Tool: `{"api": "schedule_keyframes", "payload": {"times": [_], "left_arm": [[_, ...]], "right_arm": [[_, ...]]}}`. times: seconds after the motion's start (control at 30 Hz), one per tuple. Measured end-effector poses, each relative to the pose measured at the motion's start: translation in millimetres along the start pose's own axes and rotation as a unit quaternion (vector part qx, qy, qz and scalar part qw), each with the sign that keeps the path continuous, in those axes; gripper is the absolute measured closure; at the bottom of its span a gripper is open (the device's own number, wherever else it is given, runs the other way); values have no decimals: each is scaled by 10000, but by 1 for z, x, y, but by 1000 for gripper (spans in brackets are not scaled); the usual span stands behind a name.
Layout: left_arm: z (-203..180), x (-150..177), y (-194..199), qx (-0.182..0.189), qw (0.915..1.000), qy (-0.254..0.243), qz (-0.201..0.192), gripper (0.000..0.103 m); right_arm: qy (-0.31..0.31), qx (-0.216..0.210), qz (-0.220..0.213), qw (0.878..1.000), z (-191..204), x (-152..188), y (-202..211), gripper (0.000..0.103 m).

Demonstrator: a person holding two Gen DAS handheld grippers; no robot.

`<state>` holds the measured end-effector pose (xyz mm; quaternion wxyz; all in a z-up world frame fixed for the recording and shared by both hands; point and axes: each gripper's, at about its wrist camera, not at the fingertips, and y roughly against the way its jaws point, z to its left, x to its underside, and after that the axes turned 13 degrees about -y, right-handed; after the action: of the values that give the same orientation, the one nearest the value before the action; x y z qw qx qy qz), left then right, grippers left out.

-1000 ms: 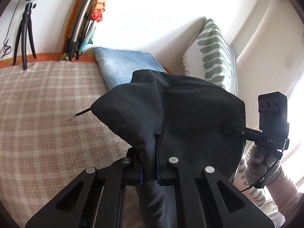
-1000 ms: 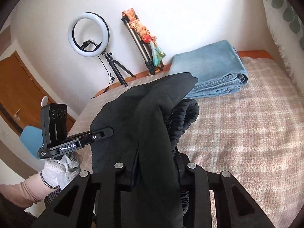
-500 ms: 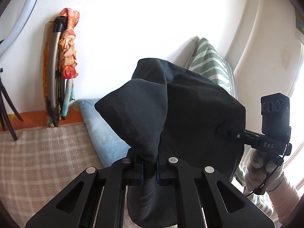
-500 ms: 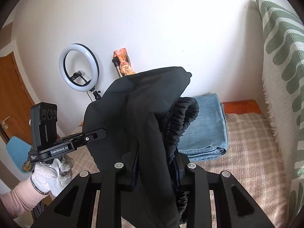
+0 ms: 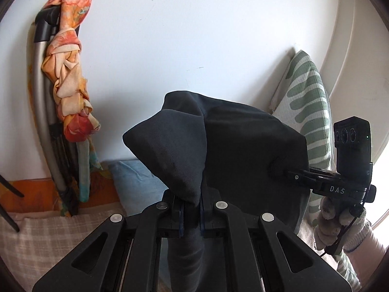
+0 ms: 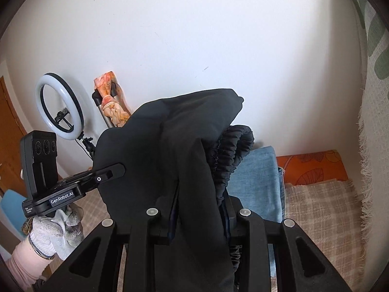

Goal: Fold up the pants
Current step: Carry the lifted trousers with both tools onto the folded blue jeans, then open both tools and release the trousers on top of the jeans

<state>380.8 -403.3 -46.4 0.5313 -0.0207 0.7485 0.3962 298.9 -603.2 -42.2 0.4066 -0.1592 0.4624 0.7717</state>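
Observation:
Dark grey pants (image 5: 233,146) hang in the air between my two grippers, close to the far wall. My left gripper (image 5: 190,215) is shut on a pinch of the dark cloth. In the right wrist view the pants (image 6: 170,146) drape over my right gripper (image 6: 199,221), which is shut on a thick bunch that includes the gathered elastic waistband (image 6: 233,146). A gloved hand (image 5: 335,221) carries the right gripper at the right edge of the left wrist view. The other gloved hand (image 6: 56,228) with the left gripper shows at the lower left of the right wrist view.
Folded blue jeans (image 6: 257,182) lie on the plaid bed cover (image 6: 321,214) by the wall. An orange headboard strip (image 6: 313,168) runs behind them. A folded chair wrapped in floral cloth (image 5: 68,77) and a ring light (image 6: 58,107) stand at the left. A green-leaf pillow (image 5: 308,112) leans at the right.
Both grippers carried the pants up and toward the far wall. The bed cover has dropped low in both views and the wall now fills them. Neither grip changed.

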Motion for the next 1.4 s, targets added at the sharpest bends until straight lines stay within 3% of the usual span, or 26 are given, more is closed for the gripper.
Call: {"api": "schedule_keyframes", "payload": {"times": [0.3,0.37,0.47,0.8,1.13,1.23,1.4], "left_arm": [[30,18,-55,-375,9982,181,442,96],[39,20,-66,-416,9968,289,614,90],[43,24,-68,-817,9932,272,780,83],[40,31,-24,-880,9934,141,727,82],[-5,15,33,-837,9950,-187,503,60],[-18,18,50,-789,9955,-244,457,47],[-28,29,62,-583,9970,-62,496,44]], "right_arm": [[-119,376,415,9984,-38,-9,-67,74],[-197,519,495,9972,-47,-9,-74,67],[-302,835,562,9945,-56,-10,-78,56],[-318,1312,164,9907,-59,-11,-42,40],[-52,1522,-141,9882,-26,3,-2,29],[93,1653,-252,9859,-10,14,9,22],[389,1906,-500,9796,19,38,33,13]]}}
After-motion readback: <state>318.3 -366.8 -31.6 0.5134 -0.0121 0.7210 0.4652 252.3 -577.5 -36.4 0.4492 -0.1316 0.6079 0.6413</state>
